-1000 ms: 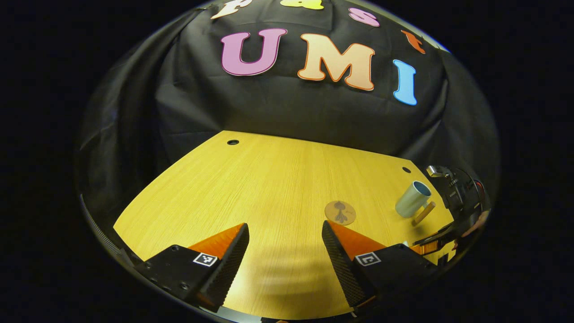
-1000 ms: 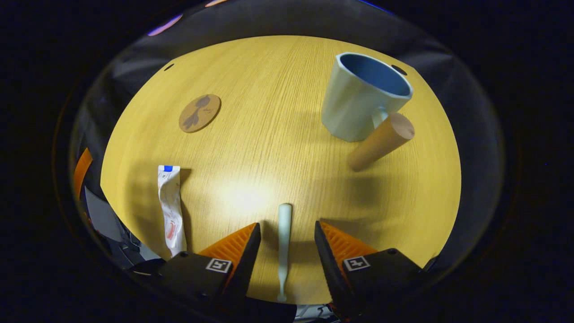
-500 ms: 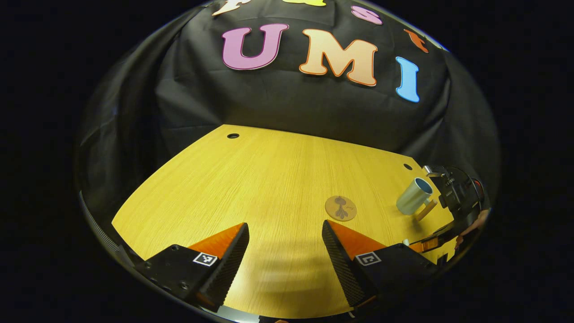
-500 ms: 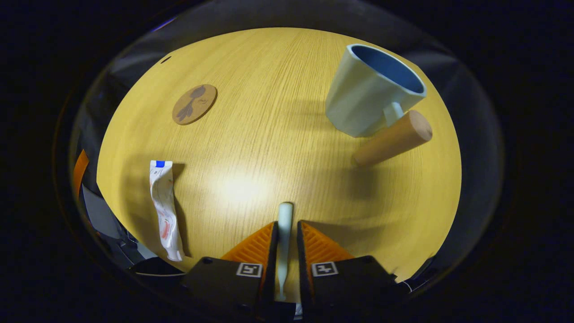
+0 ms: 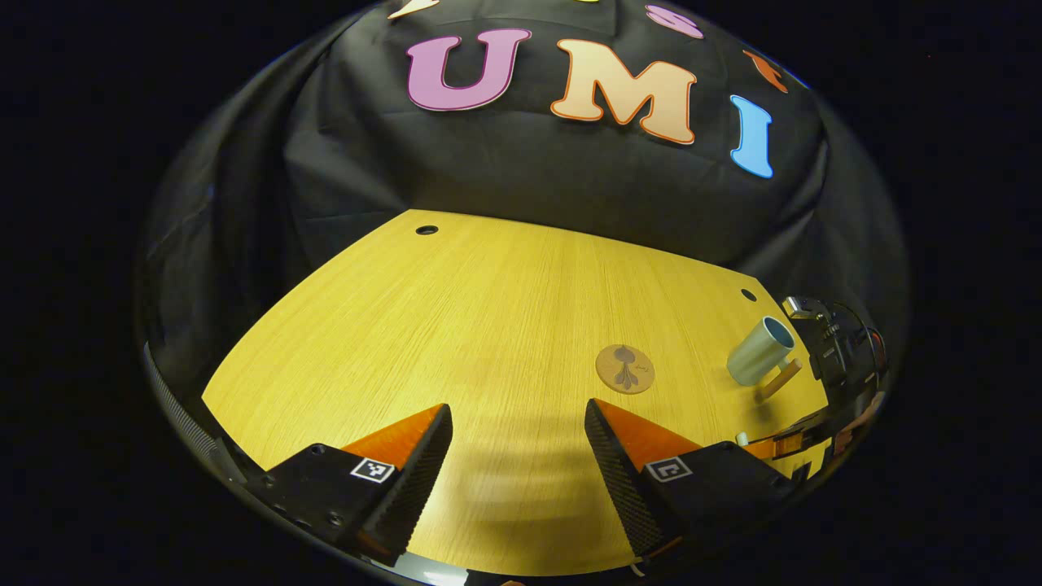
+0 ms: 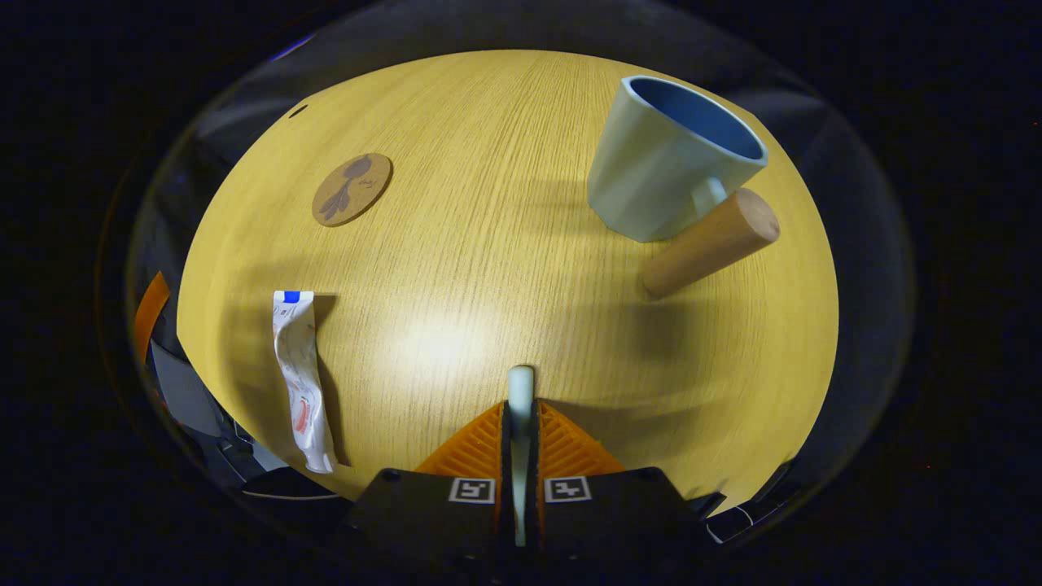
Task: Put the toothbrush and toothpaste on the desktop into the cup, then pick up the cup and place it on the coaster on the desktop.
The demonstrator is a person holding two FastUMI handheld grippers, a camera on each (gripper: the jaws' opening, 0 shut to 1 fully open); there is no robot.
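Since half a second ago the right gripper has closed the last of its gap, and both orange fingers now press flat against the pale toothbrush, whose rounded end sticks out past the fingertips toward 12 o'clock in the right gripper view. A second ago those fingers stood wide apart on either side of the brush. Whether the brush has left the desktop cannot be told.

In the right gripper view the toothpaste, a crumpled white tube, lies flat on the wood at about 9 o'clock from the gripper, well apart from it. The coaster, a round brown disc with a dark figure on it, sits at about 10 o'clock, near the far left of the desktop. The cup, pale outside and blue inside, stands at about 1 o'clock with its wooden handle pointing toward 4 o'clock.

In the left gripper view the left gripper hangs above the desktop with its fingers wide apart and nothing between them. From it the coaster lies at about 1 o'clock and the cup at about 2 o'clock, with the right gripper just beyond it at the edge.
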